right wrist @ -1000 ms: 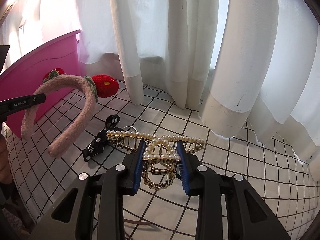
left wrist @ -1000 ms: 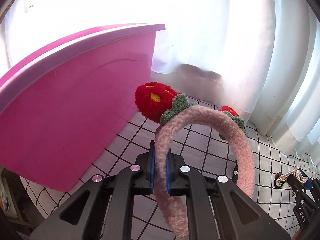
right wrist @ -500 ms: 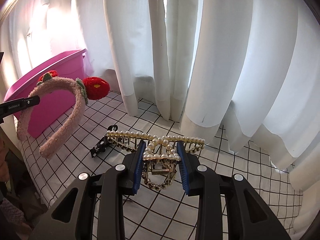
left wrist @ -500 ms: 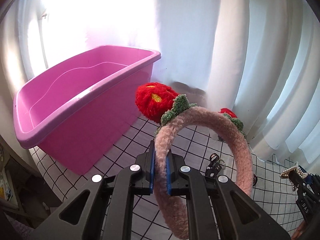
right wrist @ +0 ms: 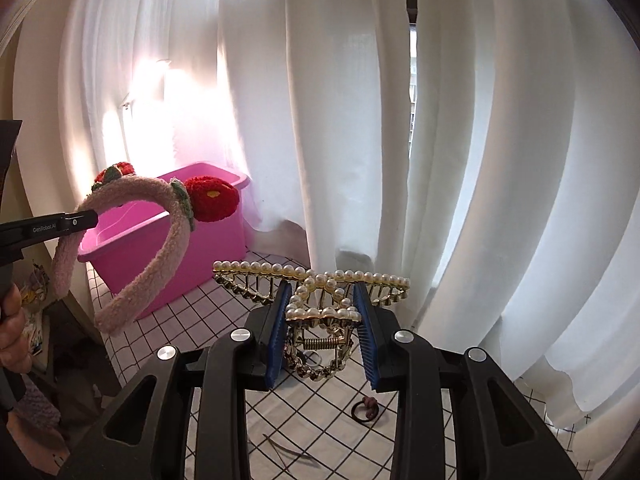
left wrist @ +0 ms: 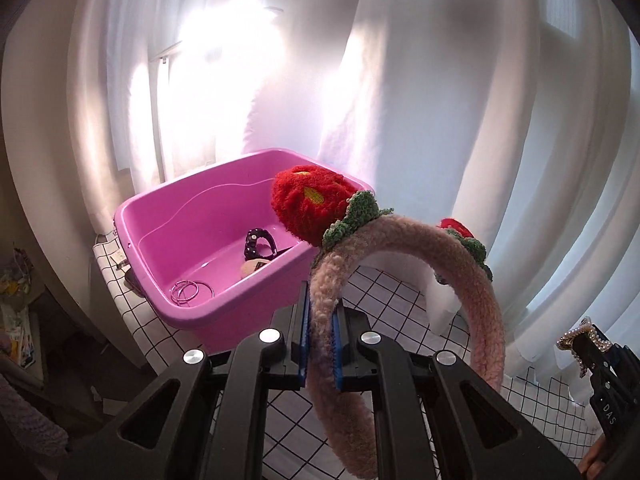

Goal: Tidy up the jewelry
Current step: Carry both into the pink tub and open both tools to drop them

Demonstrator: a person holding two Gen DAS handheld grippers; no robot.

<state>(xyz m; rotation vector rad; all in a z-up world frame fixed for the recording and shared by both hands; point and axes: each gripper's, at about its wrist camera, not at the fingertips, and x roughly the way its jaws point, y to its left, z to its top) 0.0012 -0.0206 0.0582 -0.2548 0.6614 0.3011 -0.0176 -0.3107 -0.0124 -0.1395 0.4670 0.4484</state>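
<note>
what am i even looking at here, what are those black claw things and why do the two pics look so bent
The black claws are hand-held grippers, one in each of a person's hands. No robot arm is involved. Each carries a fisheye camera looking along its fingers, which bends the picture.

The left wrist view shows the left gripper shut on a fuzzy pink headband with red knitted flowers. The right wrist view shows the right gripper shut on a gold pearl hair claw.

Both are held up over a checked tablecloth in front of white curtains. A pink plastic tub stands on it, already holding thin bangles and a dark beaded piece. A dark hair tie lies on the cloth.
</note>
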